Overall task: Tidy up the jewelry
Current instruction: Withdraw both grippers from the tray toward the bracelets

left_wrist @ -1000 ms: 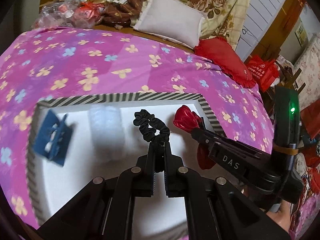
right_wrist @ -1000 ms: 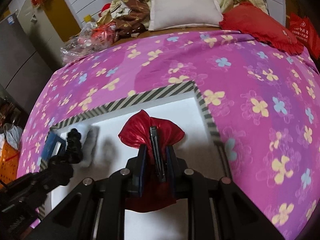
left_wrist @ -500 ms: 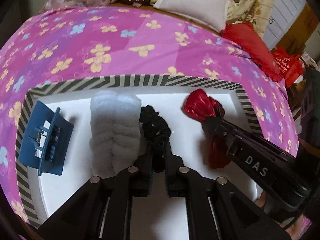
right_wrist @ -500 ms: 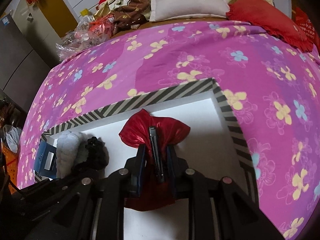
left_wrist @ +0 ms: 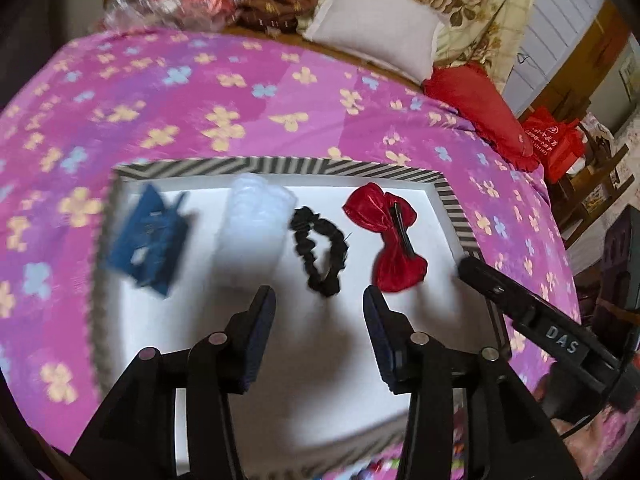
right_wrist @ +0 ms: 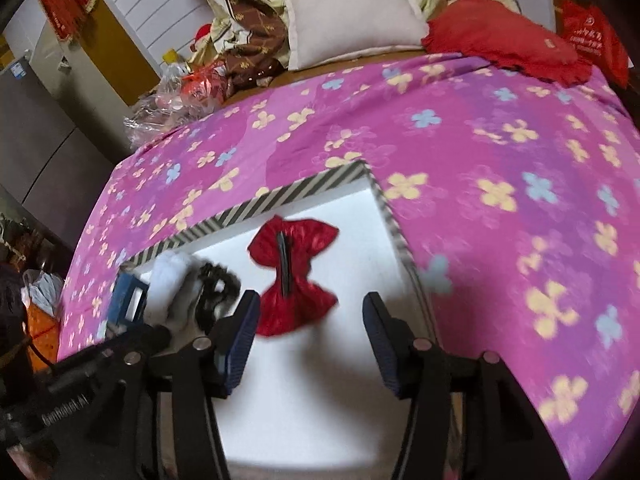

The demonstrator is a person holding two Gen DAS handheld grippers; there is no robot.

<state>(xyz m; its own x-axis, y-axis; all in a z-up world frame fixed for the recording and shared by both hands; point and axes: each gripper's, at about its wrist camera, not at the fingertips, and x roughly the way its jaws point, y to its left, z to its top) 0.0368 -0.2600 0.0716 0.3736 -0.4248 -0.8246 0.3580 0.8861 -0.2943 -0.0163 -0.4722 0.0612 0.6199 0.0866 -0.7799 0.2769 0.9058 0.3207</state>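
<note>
Both grippers are letting go: this looks like the release step, with 4 hair pieces lying in a row on the white tray (left_wrist: pixel 448 196). The left gripper (left_wrist: pixel 320 330) is standing spread, its jaws having just been opening, nothing between them; the black scrunchie (left_wrist: pixel 320 254) is lying just ahead at 12 o'clock, free of the pads. The right gripper (right_wrist: pixel 308 336) is likewise spread, jaws just opened, with the red bow (right_wrist: pixel 294 276) resting on the tray at 11 o'clock, clear of its pads. A white fluffy piece (left_wrist: pixel 256 220) and a blue clip (left_wrist: pixel 148 240) are sitting at 10 o'clock of the scrunchie. Both tools are pointing steeply down over the tray. Next, probably, each needs backing off without snagging fabric.
</note>
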